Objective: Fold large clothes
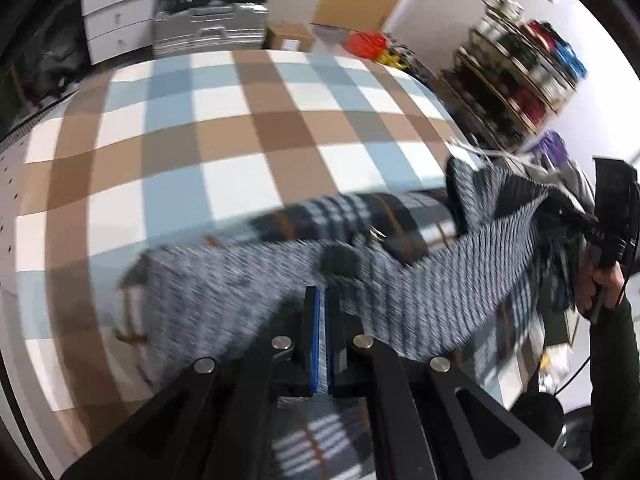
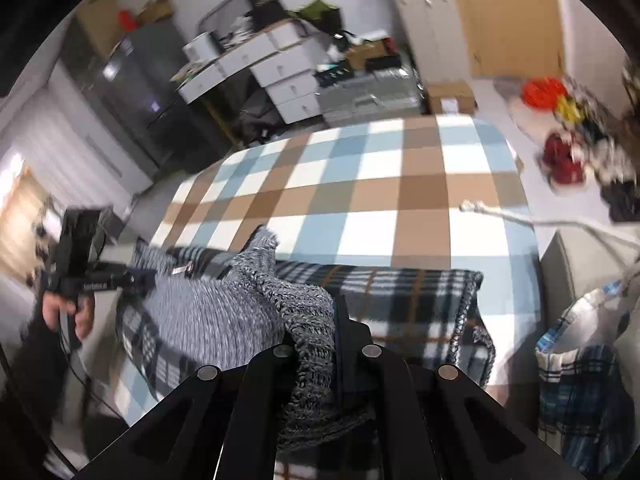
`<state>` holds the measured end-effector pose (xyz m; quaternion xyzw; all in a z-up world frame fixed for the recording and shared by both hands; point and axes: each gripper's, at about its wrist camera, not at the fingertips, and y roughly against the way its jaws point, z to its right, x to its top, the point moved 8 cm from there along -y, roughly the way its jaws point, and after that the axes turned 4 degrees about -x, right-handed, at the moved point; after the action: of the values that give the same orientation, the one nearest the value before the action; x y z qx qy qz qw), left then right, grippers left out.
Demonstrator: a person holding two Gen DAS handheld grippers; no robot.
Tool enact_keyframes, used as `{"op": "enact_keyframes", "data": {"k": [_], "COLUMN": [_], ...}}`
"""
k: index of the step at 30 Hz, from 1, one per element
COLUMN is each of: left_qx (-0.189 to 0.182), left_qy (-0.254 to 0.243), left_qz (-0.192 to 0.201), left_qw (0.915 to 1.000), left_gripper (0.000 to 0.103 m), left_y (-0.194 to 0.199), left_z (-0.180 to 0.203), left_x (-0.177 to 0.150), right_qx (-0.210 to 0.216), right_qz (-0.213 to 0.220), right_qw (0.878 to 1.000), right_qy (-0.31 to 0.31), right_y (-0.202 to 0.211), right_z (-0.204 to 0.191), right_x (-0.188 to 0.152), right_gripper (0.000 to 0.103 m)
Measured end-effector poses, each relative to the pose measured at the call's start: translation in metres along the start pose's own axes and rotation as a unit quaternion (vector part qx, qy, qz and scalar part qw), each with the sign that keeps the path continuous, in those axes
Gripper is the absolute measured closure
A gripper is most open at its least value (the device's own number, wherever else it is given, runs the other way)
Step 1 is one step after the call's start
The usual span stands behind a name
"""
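Note:
A grey knit sweater [image 1: 240, 280] hangs stretched between my two grippers above a dark plaid blanket [image 1: 360, 208] on the table. My left gripper [image 1: 322, 294] has its blue pads together, pinching the sweater's edge. In the right wrist view it shows at the left [image 2: 140, 276], gripping the sweater [image 2: 208, 312]. My right gripper [image 2: 320, 312] is shut on a bunched fold of the knit, which covers its left finger. From the left wrist view, the right gripper [image 1: 554, 198] holds the sweater's far corner, lifted. The blanket [image 2: 400, 292] lies flat on the near part of the table.
The table carries a brown, blue and white checked cloth [image 2: 380, 200]. A bag holding plaid fabric [image 2: 580, 360] stands at its right. White drawers [image 2: 288, 80] and a silver case [image 1: 208, 32] stand beyond the far edge. A cluttered shelf [image 1: 520, 72] is to the right.

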<state>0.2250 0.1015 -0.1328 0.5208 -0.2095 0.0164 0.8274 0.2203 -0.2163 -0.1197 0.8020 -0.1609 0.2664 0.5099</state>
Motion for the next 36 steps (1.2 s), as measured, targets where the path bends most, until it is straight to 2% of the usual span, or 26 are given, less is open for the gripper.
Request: {"op": "enact_keyframes", "data": {"k": [3, 6, 8, 10, 11, 12, 13, 14, 15, 16, 19, 23, 25, 31, 32, 34, 35, 36], "left_qx": [0.003, -0.001, -0.003, -0.013, -0.010, -0.005, -0.004, 0.004, 0.017, 0.018, 0.027, 0.074, 0.091, 0.143, 0.148, 0.152, 0.150, 0.150], "left_qy": [0.012, 0.017, 0.019, 0.014, 0.015, 0.015, 0.015, 0.016, 0.020, 0.023, 0.020, -0.024, -0.029, -0.060, -0.065, -0.068, -0.065, -0.062], "left_qz": [0.016, 0.027, 0.025, 0.031, 0.032, 0.034, 0.037, 0.039, 0.044, 0.053, 0.065, 0.069, 0.074, 0.090, 0.094, 0.100, 0.104, 0.108], "left_qw": [0.9998, 0.9995, 0.9995, 0.9994, 0.9993, 0.9993, 0.9992, 0.9991, 0.9987, 0.9982, 0.9973, 0.9945, 0.9927, 0.9838, 0.9824, 0.9809, 0.9811, 0.9808], "left_gripper": [0.103, 0.103, 0.103, 0.103, 0.103, 0.101, 0.089, 0.065, 0.052, 0.044, 0.044, 0.044, 0.044, 0.044, 0.044, 0.044, 0.046, 0.050], "left_y": [0.000, 0.005, 0.008, 0.017, 0.023, 0.027, 0.029, 0.029, 0.028, 0.028, 0.021, 0.007, 0.002, -0.008, -0.007, -0.007, -0.006, -0.005], "left_z": [-0.007, -0.004, 0.000, 0.003, 0.001, -0.001, -0.004, -0.008, -0.013, -0.016, -0.017, -0.010, -0.012, -0.012, -0.012, -0.012, -0.014, -0.014], "left_x": [0.003, -0.003, -0.009, -0.017, -0.020, -0.024, -0.027, -0.029, -0.031, -0.033, -0.033, -0.032, -0.033, -0.038, -0.040, -0.041, -0.041, -0.042], "right_qx": [-0.013, -0.040, -0.038, -0.046, -0.049, -0.051, -0.059, -0.069, -0.078, -0.083, -0.072, -0.102, -0.115, -0.103, -0.104, -0.107, -0.106, -0.100], "right_qz": [-0.007, -0.044, -0.061, -0.064, -0.056, -0.046, -0.033, -0.017, 0.003, 0.012, 0.013, -0.012, -0.017, -0.017, -0.015, -0.015, -0.023, -0.031], "right_qw": [0.999, 0.993, 0.992, 0.994, 0.995, 0.996, 0.997, 0.997, 0.997, 0.996, 0.997, 0.994, 0.993, 0.995, 0.994, 0.994, 0.994, 0.994], "right_qy": [-0.051, -0.105, -0.101, -0.081, -0.067, -0.051, -0.039, -0.029, -0.015, -0.004, 0.003, 0.024, 0.027, 0.006, 0.008, 0.012, 0.010, 0.004], "right_y": [-0.014, -0.041, -0.051, -0.051, -0.046, -0.040, -0.035, -0.028, -0.019, -0.018, -0.017, -0.033, -0.040, -0.049, -0.050, -0.050, -0.051, -0.053], "right_z": [0.019, 0.047, 0.048, 0.043, 0.038, 0.033, 0.030, 0.027, 0.023, 0.021, 0.016, 0.019, 0.023, 0.030, 0.030, 0.030, 0.030, 0.030], "right_x": [0.006, -0.005, -0.014, -0.016, -0.014, -0.012, -0.009, -0.006, -0.002, 0.001, 0.001, -0.007, -0.009, -0.010, -0.011, -0.012, -0.015, -0.017], "right_gripper": [0.099, 0.097, 0.095, 0.089, 0.076, 0.052, 0.037, 0.018, 0.015, 0.015, 0.015, 0.015, 0.015, 0.015, 0.017, 0.043, 0.071, 0.081]}}
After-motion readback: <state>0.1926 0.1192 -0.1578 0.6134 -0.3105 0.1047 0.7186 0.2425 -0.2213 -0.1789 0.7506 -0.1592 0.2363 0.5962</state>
